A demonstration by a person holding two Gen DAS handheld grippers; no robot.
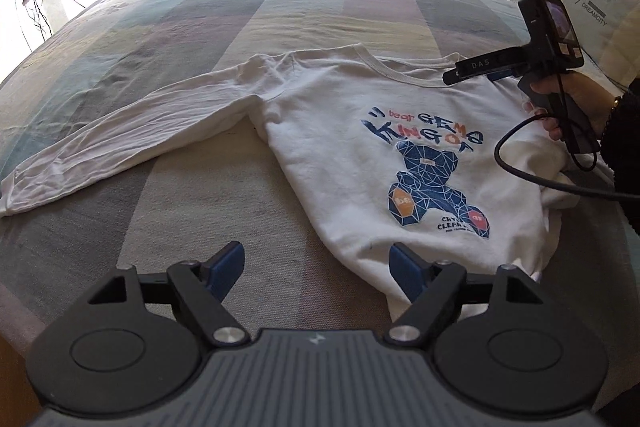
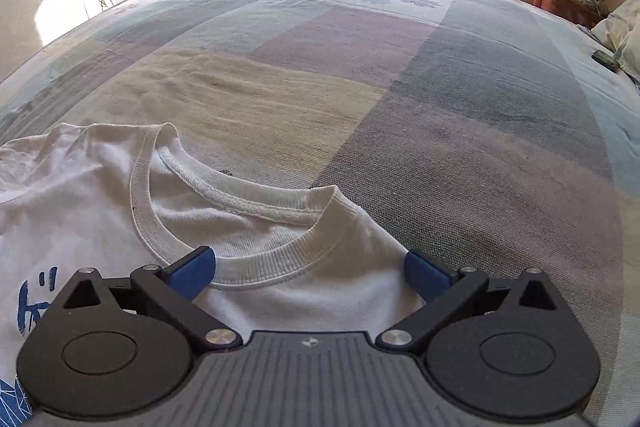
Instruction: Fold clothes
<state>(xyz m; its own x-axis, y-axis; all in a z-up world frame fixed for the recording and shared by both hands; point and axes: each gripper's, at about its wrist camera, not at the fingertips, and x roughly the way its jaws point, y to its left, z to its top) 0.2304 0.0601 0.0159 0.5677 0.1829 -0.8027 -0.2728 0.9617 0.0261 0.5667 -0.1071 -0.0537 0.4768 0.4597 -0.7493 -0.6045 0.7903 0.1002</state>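
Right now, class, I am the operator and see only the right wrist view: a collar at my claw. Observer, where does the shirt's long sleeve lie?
Observer: The sleeve lies stretched flat on the bed, pointing left in the left wrist view.
Operator: What is the shirt's other side like?
Observer: The shirt is bunched there, under the hand holding the right claw.
Operator: And the left claw?
Observer: The left claw is open and empty, by the hem.

White long-sleeved shirt with blue bear print, front up, one sleeve outstretched, on the bed.
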